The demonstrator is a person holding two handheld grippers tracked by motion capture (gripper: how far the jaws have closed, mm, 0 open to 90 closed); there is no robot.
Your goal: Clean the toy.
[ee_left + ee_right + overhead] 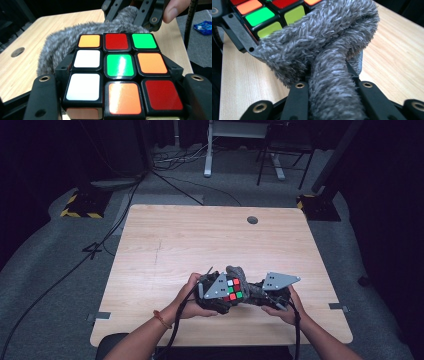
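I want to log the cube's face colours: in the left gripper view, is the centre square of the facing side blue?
No, the centre square of the cube is green, with red above it and orange below.

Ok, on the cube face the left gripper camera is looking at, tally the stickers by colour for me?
Face of the puzzle cube held in the left gripper, with the grey fuzzy cloth behind it:
Orange: 3
Red: 2
Green: 2
White: 2
Total: 9 stickers

A wooden table [165, 245] stands on grey carpet [45, 270] amid cables [65, 277].
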